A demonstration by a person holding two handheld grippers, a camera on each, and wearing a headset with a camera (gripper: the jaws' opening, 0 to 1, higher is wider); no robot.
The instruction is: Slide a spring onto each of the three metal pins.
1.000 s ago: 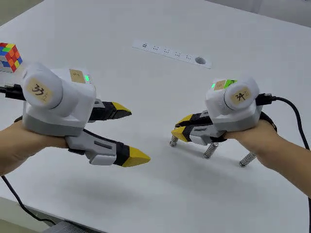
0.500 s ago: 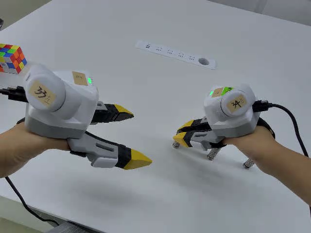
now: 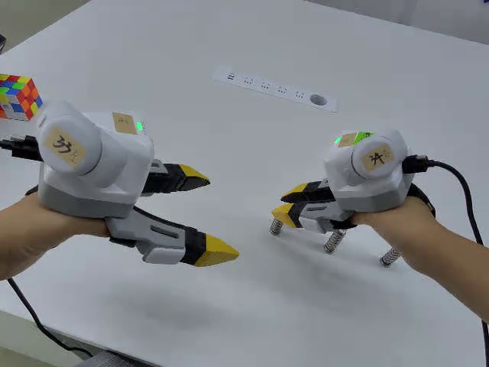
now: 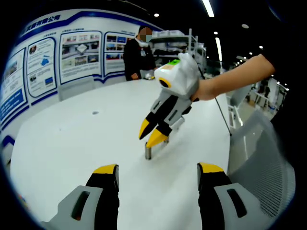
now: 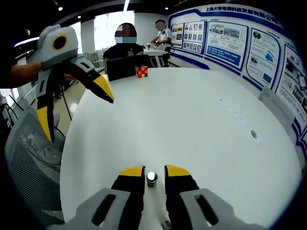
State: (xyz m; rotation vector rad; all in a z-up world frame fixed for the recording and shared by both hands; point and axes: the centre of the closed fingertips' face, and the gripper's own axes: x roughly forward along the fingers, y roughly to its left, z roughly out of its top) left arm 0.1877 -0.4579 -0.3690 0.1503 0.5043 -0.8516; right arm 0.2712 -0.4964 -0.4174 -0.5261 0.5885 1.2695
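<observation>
Three metal pins stand in a row on the white table [image 3: 153, 46], and each seems to carry a coiled spring [image 3: 331, 245]: the left pin [image 3: 275, 226], the middle pin [image 3: 335, 235] and the right pin [image 3: 390, 256]. My right gripper [image 3: 287, 205] is at the left pin. In the right gripper view its yellow tips are narrowly parted, with the pin's round shiny head [image 5: 151, 178] between them. I cannot tell whether the tips pinch the pin or only flank it. My left gripper [image 3: 218, 216] hangs well apart to the left, spread wide and carrying nothing.

I judge the task close to done, with this last spring being seated. To do it well, I should keep the tips centred on the pin. I should push the coil straight down along the shaft, not sideways, so the pin does not tip, then let go gently. The left gripper could steady the base if the pin wobbles.
</observation>
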